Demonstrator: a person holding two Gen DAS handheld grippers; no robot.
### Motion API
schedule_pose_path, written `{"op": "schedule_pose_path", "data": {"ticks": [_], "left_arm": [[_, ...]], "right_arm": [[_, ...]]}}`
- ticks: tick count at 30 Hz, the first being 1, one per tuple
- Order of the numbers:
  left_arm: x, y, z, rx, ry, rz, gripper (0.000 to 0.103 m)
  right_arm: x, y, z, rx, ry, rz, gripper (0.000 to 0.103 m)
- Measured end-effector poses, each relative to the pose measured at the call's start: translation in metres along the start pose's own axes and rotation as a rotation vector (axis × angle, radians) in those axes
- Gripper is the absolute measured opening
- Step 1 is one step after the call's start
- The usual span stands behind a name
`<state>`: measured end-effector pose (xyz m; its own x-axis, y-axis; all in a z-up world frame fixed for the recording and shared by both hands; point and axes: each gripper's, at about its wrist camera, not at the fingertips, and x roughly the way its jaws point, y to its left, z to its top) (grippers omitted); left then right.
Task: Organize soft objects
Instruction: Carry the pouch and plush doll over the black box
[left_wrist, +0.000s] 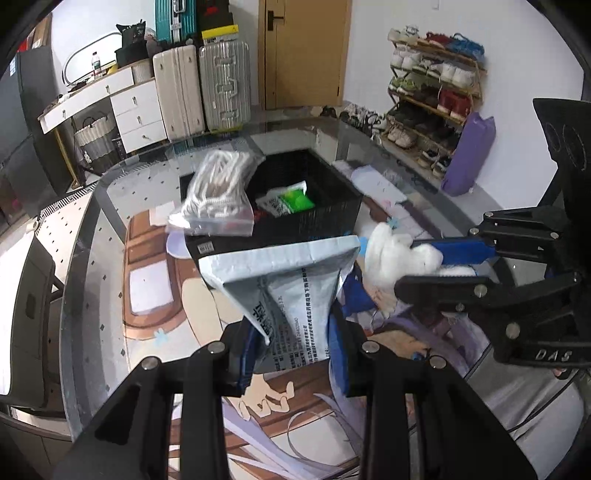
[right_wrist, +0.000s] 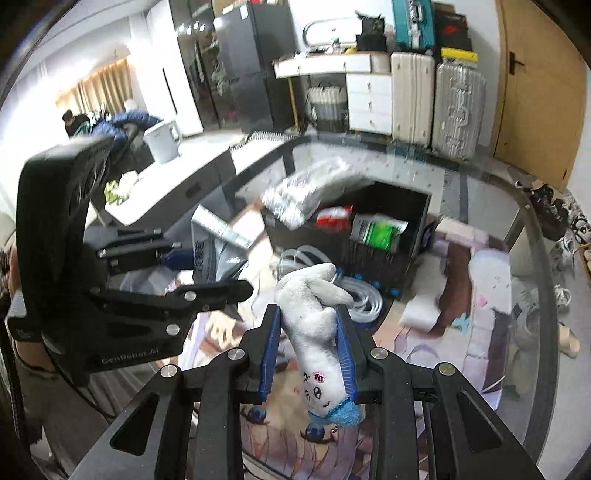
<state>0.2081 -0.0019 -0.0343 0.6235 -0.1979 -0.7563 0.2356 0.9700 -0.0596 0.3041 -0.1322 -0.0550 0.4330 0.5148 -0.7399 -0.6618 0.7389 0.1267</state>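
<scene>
My left gripper (left_wrist: 291, 343) is shut on a grey printed soft packet (left_wrist: 291, 280), held above the table in front of the black basket (left_wrist: 332, 218). My right gripper (right_wrist: 308, 343) is shut on a white plush toy (right_wrist: 314, 314) with a blue collar; the toy also shows in the left wrist view (left_wrist: 391, 258), right of the packet. A clear bag of white rope (left_wrist: 218, 192) lies on the basket's left rim. A green and white packet (left_wrist: 291, 201) lies inside the basket, and a red packet (right_wrist: 334, 218) shows beside it in the right wrist view.
The glass table (left_wrist: 92, 266) covers a printed cartoon mat. A coil of clear tubing (right_wrist: 354, 295) lies in front of the basket, a white foam piece (right_wrist: 421, 310) to its right. Suitcases, a white desk, a shoe rack (left_wrist: 432, 99) and a door stand behind.
</scene>
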Motion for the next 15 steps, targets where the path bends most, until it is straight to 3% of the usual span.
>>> {"op": "schedule_pose_path", "data": {"ticks": [9, 12, 15], "left_arm": [[-0.032, 0.016, 0.024, -0.046, -0.139, 0.018, 0.032], [-0.040, 0.020, 0.033, -0.053, -0.204, 0.048, 0.032], [-0.040, 0.024, 0.044, -0.052, -0.257, 0.067, 0.032]], "right_arm": [[-0.033, -0.001, 0.032, 0.040, -0.178, -0.027, 0.029], [-0.039, 0.005, 0.044, 0.008, -0.235, -0.095, 0.029], [-0.041, 0.005, 0.059, 0.023, -0.284, -0.100, 0.029]]}}
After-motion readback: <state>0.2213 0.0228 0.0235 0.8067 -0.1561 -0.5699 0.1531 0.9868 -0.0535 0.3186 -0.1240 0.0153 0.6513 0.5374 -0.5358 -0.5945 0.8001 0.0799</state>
